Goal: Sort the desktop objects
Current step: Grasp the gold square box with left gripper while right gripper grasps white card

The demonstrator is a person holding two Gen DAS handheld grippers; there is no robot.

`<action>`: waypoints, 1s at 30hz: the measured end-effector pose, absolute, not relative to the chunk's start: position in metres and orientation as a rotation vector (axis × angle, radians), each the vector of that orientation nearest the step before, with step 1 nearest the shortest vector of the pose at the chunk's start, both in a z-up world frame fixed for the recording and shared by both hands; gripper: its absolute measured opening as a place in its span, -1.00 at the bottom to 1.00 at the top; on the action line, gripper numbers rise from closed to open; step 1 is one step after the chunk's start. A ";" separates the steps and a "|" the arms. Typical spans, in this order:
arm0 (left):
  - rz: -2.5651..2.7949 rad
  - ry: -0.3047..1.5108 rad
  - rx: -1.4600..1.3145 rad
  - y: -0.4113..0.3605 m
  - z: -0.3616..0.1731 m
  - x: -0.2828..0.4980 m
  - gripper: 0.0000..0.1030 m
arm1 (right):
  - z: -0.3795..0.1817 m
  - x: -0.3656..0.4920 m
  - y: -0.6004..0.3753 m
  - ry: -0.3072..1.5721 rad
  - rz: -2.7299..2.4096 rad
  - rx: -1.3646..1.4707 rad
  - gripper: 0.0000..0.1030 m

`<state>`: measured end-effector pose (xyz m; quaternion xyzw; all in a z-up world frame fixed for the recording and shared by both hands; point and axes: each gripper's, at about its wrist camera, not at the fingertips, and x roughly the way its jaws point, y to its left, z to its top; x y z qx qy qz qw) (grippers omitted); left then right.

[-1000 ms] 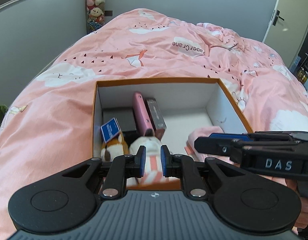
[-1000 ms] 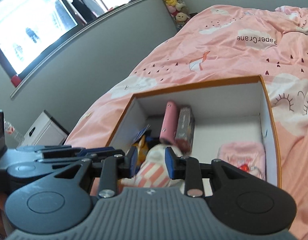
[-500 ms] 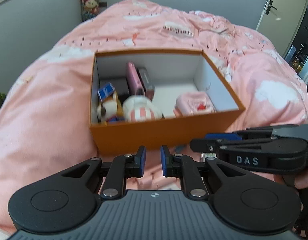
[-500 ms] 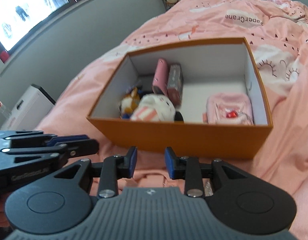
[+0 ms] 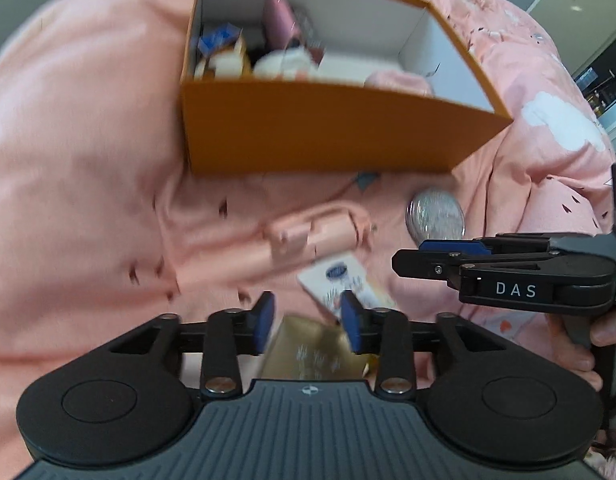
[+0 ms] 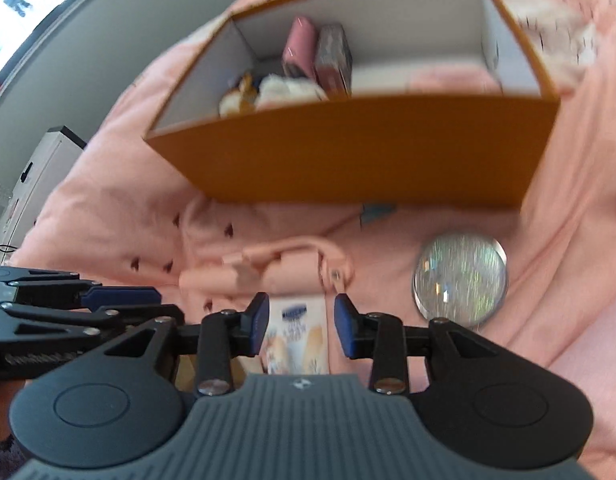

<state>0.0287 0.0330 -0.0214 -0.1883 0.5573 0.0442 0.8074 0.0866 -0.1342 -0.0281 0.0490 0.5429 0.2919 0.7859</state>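
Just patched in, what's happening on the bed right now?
A person holds a tool in each hand over a pink duvet, sorting loose items into the orange box. The box already holds plush toys, a pink case and a few other things. Both tools are open and empty. The right tool hangs above the white packet; the left tool is over a gold packet. A glittery round disc and a pink pouch lie unsorted.

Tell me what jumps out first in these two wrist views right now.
The orange box dominates, sitting on the pink bedspread with plush toys packed at its left end. In front of it lie a glittery round compact, a pink strappy item, and a white packet framed by the open right gripper.
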 end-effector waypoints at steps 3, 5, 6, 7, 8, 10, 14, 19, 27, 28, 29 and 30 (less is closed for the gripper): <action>0.118 1.211 -0.431 0.035 -0.029 0.027 -0.01 | -0.043 0.085 -0.137 1.234 0.628 0.124 -0.23; 0.115 1.220 -0.433 0.034 -0.031 0.027 0.07 | -0.051 0.084 -0.137 1.272 0.637 0.149 -0.23; 0.108 1.224 -0.441 0.034 -0.032 0.026 0.12 | -0.054 0.084 -0.137 1.290 0.642 0.161 -0.23; 0.098 1.227 -0.455 0.035 -0.033 0.025 0.14 | -0.058 0.085 -0.137 1.306 0.645 0.170 -0.22; 0.088 1.230 -0.473 0.037 -0.034 0.025 0.16 | -0.061 0.085 -0.137 1.320 0.646 0.177 -0.21; 0.069 1.240 -0.515 0.040 -0.038 0.025 0.23 | -0.069 0.088 -0.138 1.353 0.638 0.194 -0.20; 0.043 1.267 -0.508 0.035 -0.039 0.026 0.23 | -0.083 0.092 -0.139 1.408 0.635 0.231 -0.18; -0.076 1.234 -0.322 0.013 -0.019 0.025 0.36 | -0.096 0.100 -0.139 1.456 0.660 0.302 -0.09; -0.105 1.283 -0.193 0.000 -0.028 0.023 0.38 | -0.109 0.106 -0.138 1.482 0.694 0.379 -0.23; -0.097 1.289 -0.180 0.000 -0.030 0.023 0.40 | -0.108 0.106 -0.138 1.479 0.704 0.383 -0.24; -0.096 1.294 -0.160 -0.001 -0.032 0.023 0.40 | -0.107 0.105 -0.137 1.473 0.703 0.374 -0.24; -0.095 1.298 -0.153 -0.001 -0.034 0.023 0.40 | -0.104 0.103 -0.136 1.463 0.701 0.356 -0.26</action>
